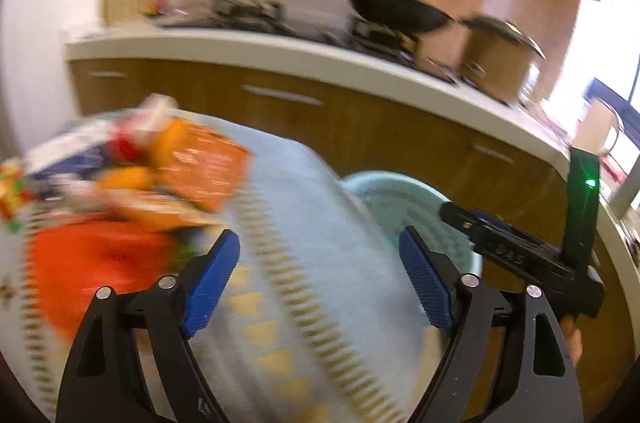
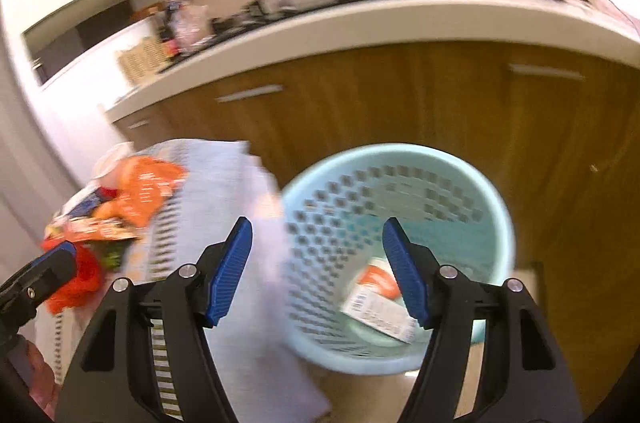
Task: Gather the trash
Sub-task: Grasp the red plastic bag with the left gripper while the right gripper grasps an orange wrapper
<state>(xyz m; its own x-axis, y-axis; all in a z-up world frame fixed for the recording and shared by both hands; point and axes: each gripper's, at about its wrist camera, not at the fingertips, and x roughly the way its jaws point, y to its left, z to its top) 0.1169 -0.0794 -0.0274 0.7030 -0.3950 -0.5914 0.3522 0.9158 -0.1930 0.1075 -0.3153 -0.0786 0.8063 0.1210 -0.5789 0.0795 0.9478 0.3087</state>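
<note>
A pale blue perforated bin stands upright, one orange-and-white wrapper inside; colourful wrappers heap at its nine o'clock.

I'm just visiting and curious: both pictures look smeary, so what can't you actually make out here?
- Wrappers, left wrist view: motion blur smears the print; brands unreadable.
- Packet in the blue basket, right wrist view: partly behind a right tong finger; text too blurred.
- Basket, left wrist view: mostly hidden behind the tablecloth.
- Counter items, left wrist view: small, blurred, unidentifiable.
- Right tongs and left tongs: both open, empty.
</note>
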